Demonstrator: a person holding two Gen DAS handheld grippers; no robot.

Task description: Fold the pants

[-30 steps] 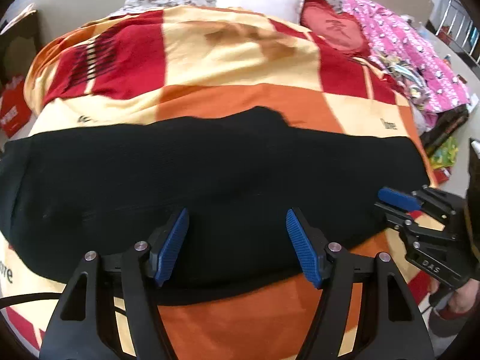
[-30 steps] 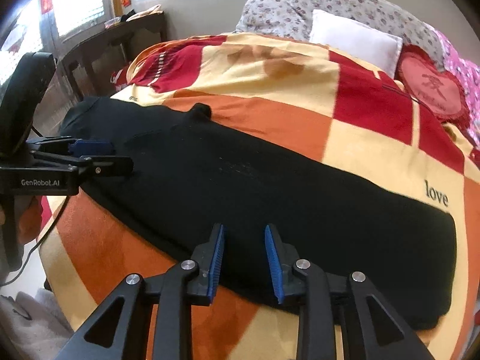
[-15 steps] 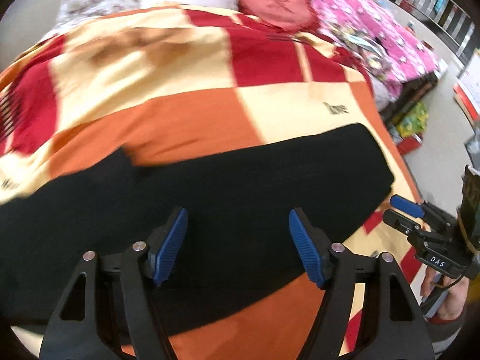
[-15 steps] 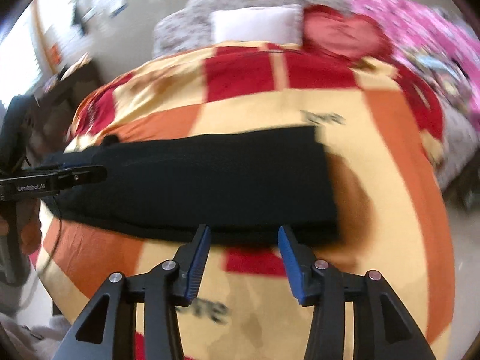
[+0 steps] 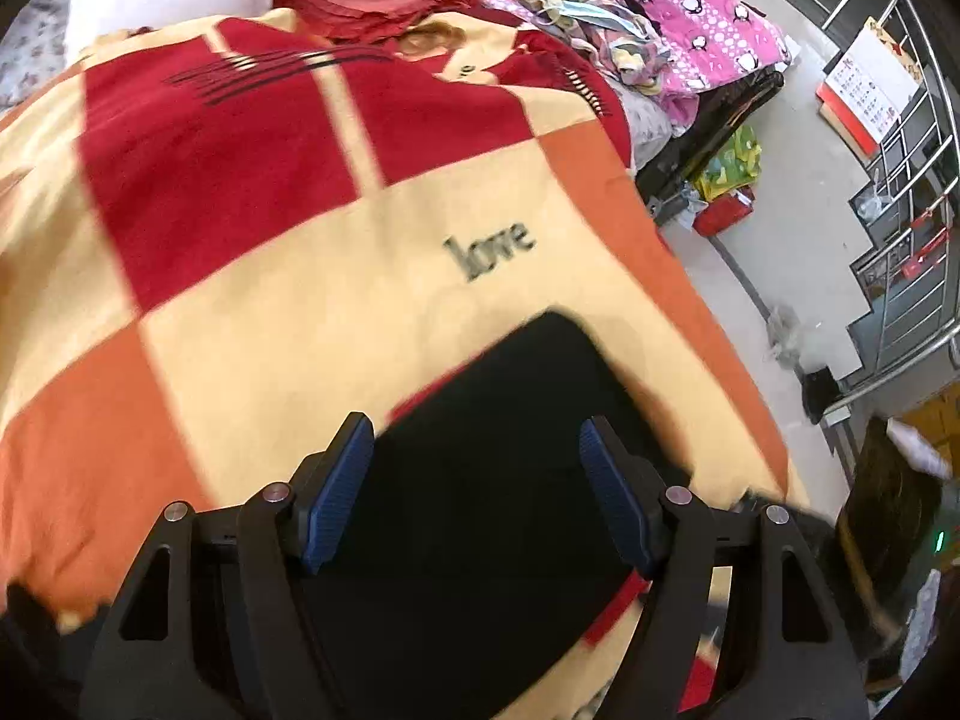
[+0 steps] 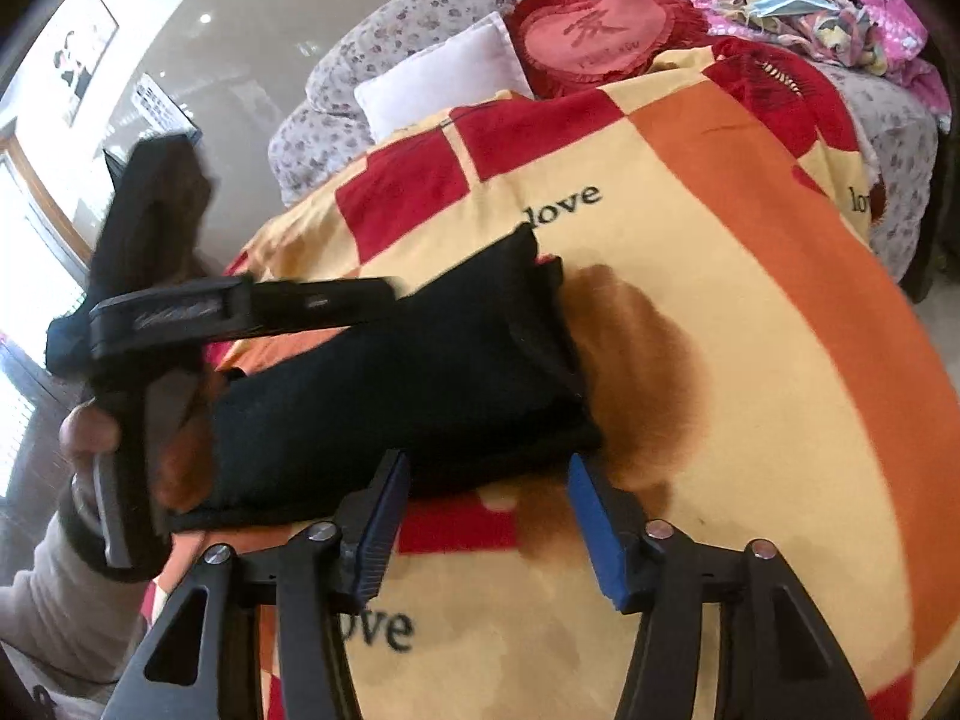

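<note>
Now the black pants (image 6: 408, 384) lie across the near blanket (image 6: 750, 360). My right gripper (image 6: 486, 516), just widened, and my left gripper (image 5: 474, 480) hover spread and empty; I should pinch both hem corners evenly.

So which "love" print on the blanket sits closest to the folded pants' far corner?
The upper "love", just beyond the black pants; the others sit by the right claw and at the blanket's edge.

Bed (image 5: 270, 276) has a checked red, orange and cream blanket (image 6: 750, 360) with "love" printed on it. White pillow (image 6: 444, 78) and a red heart cushion (image 6: 591, 39) sit at the head, pink penguin quilt (image 5: 678, 12) alongside. Grey floor (image 5: 780, 228), metal railing (image 5: 912, 138) at right, bright window (image 6: 24, 276) at left.
</note>
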